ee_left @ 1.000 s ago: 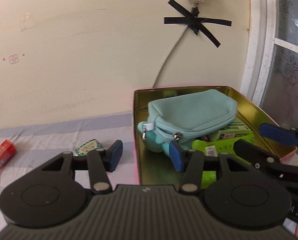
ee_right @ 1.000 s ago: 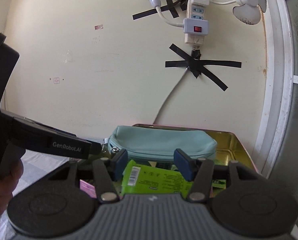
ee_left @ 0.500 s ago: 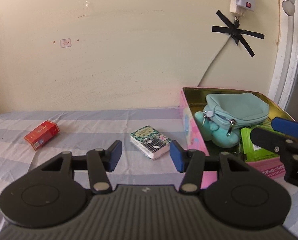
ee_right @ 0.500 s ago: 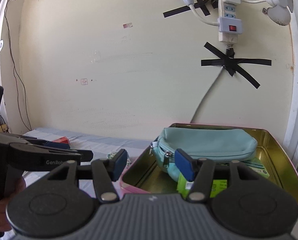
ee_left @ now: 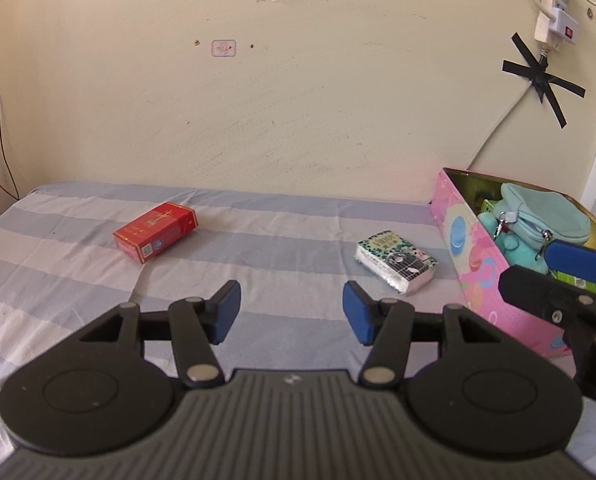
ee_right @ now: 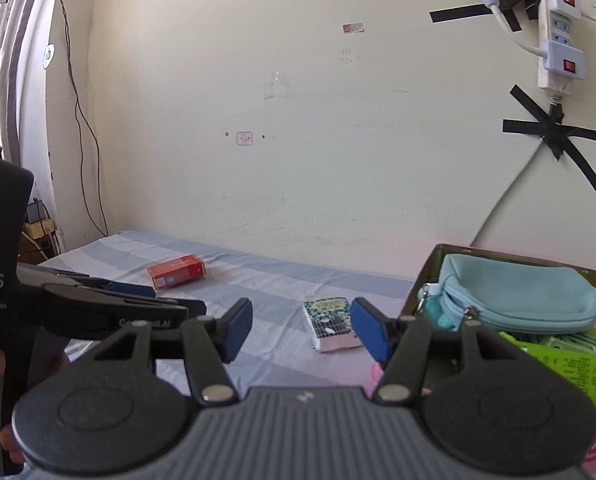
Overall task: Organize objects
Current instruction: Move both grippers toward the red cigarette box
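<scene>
I judge the tidying to be well past halfway. The pink tin box at the right end of the bed already holds a pale blue zip pouch, a teal plush toy tucked under it, and a bright green packet. Two things lie loose on the striped sheet. The small patterned tissue pack sits just beside the box's left wall, and the red carton lies well apart from it toward the left.

My left tongs are empty; their jaws are opening, with only bare sheet between the blue pads. They face the stretch between the two loose items. My right tongs are also empty and apart, hanging near the box's corner, and the tissue pack shows just inside the right pad from that view.

By my reckoning, the tissue pack and the red carton each need one pick and one drop into the box.
</scene>
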The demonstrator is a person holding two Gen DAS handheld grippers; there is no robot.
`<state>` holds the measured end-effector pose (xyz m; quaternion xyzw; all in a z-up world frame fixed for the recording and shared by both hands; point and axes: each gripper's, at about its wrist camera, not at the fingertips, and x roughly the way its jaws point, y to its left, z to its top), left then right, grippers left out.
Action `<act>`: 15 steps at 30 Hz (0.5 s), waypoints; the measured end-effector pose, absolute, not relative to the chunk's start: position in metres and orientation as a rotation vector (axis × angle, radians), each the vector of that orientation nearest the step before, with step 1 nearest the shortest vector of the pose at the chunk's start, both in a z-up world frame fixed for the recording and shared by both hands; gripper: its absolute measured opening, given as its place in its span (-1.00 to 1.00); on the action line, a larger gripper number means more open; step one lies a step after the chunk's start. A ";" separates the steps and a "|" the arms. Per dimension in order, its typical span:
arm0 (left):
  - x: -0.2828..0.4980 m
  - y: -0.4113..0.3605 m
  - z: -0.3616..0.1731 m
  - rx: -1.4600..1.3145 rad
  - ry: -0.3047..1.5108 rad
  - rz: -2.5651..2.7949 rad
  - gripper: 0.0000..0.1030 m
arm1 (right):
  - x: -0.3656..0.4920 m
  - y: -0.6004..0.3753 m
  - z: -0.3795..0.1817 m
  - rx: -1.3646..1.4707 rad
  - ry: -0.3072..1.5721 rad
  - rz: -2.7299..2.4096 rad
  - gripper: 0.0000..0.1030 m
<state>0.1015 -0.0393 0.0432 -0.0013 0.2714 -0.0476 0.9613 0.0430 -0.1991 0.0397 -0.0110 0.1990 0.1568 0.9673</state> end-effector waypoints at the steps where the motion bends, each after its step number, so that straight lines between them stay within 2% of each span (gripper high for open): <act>1: 0.102 -0.035 0.041 -0.005 0.554 -0.092 0.14 | 0.044 -0.195 0.039 -0.022 0.407 0.322 0.09; 15: 0.122 0.036 0.027 -0.086 0.578 0.013 0.15 | 0.072 -0.140 0.029 -0.074 0.485 0.386 0.10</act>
